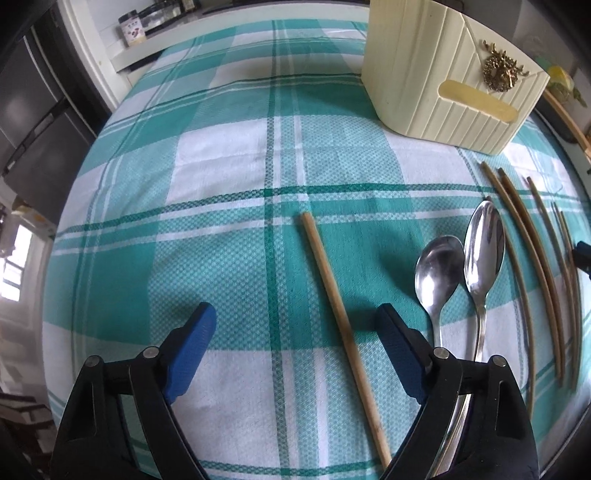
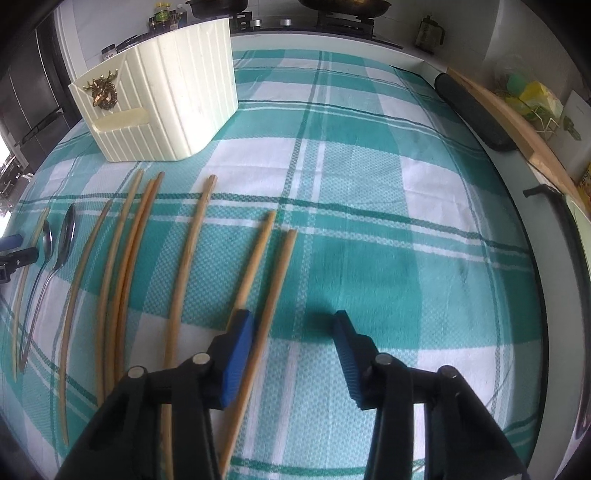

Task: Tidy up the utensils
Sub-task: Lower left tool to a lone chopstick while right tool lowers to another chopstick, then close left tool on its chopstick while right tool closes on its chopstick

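Observation:
Several wooden chopsticks and two metal spoons lie on a teal-and-white checked cloth. In the left wrist view, my left gripper (image 1: 295, 347) is open above the cloth, with one chopstick (image 1: 340, 317) lying between its fingers; the spoons (image 1: 439, 273) (image 1: 484, 243) lie just right of it. A cream ribbed utensil holder (image 1: 443, 74) stands at the far right. In the right wrist view, my right gripper (image 2: 295, 354) is open and empty; a chopstick (image 2: 266, 325) lies by its left finger (image 2: 240, 354). The holder (image 2: 162, 99) stands far left, the spoons (image 2: 66, 236) at the left edge.
More chopsticks (image 1: 532, 251) lie in a row right of the spoons, and they also show in the right wrist view (image 2: 125, 266). A counter with jars (image 1: 133, 29) runs behind. A stove (image 2: 317, 22) and a wooden board (image 2: 517, 133) border the table at back and right.

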The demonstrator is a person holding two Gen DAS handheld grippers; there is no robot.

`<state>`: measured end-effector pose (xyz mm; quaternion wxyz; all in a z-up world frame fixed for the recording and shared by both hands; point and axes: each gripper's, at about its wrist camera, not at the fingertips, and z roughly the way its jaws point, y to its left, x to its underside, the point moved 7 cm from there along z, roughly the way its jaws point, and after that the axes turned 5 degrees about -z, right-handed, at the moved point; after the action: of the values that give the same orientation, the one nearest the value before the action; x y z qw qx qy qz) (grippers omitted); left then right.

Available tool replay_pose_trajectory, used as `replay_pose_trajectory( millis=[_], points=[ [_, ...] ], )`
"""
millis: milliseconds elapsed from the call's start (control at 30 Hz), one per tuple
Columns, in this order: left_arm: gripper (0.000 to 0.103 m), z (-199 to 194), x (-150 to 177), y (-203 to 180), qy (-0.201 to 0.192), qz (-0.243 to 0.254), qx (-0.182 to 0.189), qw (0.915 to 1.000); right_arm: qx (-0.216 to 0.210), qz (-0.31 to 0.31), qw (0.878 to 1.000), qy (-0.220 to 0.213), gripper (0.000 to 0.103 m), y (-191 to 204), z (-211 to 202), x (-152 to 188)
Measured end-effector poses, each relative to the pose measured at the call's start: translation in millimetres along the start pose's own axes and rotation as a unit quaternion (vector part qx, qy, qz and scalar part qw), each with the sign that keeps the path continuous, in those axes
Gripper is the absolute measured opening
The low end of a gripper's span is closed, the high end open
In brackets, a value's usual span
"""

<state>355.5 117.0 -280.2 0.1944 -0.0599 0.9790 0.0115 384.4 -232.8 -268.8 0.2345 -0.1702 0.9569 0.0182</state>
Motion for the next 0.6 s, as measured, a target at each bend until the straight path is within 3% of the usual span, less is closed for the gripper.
replay_pose_trajectory(
  millis=[100,600],
  points=[
    [0.085,2.7,-4.0,1.5,-0.003,-0.013,0.015,0.9998,-0.003,0.003,1.0,-0.006,0.039,-1.4,4.0,-8.0],
    [0.086,2.0,-4.2,0.7,-0.023,-0.007,0.011,0.9996,0.0,-0.009,1.0,-0.006,0.038,-1.0,10.5,-19.3]
  ],
)
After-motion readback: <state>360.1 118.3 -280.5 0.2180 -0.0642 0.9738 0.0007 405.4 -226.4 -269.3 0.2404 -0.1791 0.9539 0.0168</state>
